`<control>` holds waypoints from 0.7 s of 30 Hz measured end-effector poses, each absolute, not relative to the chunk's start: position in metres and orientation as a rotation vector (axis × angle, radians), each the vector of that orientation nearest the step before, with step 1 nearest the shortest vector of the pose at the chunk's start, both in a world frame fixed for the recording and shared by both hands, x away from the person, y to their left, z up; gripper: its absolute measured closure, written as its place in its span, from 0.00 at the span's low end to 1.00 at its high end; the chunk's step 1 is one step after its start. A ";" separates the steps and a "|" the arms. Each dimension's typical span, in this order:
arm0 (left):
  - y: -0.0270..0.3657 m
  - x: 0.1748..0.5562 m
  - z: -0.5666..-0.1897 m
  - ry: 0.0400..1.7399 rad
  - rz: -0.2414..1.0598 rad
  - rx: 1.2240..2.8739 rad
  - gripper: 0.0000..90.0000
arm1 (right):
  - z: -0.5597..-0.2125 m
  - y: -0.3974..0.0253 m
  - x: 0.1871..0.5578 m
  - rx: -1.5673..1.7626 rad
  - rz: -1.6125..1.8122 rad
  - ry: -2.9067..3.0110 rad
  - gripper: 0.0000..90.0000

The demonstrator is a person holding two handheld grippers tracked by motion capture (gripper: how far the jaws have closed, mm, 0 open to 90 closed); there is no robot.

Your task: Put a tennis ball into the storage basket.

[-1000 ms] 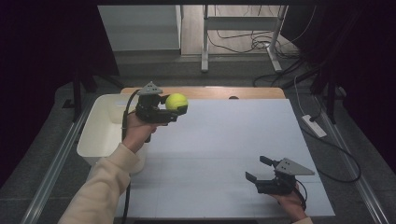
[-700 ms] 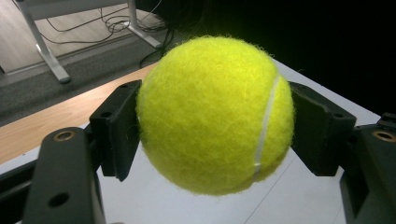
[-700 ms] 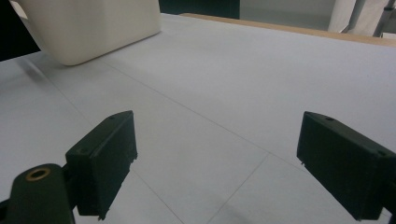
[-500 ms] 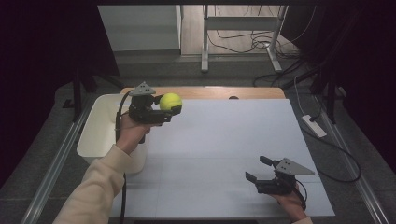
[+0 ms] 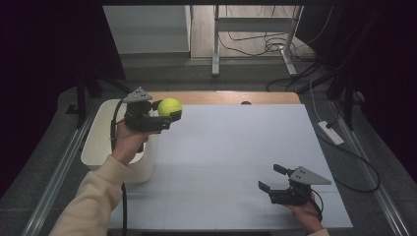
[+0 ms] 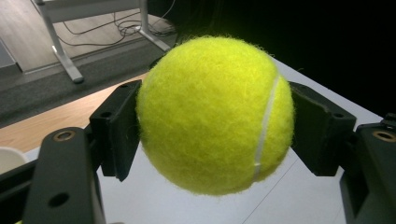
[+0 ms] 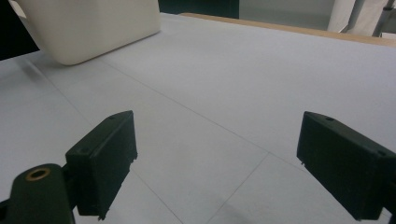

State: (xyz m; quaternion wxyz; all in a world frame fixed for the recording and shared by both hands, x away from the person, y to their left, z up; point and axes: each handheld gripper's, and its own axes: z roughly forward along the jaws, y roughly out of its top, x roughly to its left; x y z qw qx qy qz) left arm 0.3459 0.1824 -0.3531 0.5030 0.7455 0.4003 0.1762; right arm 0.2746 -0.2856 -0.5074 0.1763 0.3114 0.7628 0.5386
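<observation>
A yellow tennis ball is held in the air by my left gripper, which is shut on it just right of the white bin at the table's left edge. In the left gripper view the ball sits squeezed between both black jaws. My right gripper rests low at the table's near right, open, with nothing between its jaws. In the right gripper view my right gripper points across the white table top toward the bin.
The white table top has a wooden strip along its far edge. Beyond it stand a metal frame's legs and cables on the floor. A power strip lies off the table's right side.
My left gripper has carried the ball leftward and slightly farther back, toward the bin. The right gripper has stayed put.
</observation>
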 end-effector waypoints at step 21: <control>0.234 0.335 -0.362 1.096 0.490 1.766 0.30 | -0.508 -0.285 0.275 0.885 1.515 2.163 0.13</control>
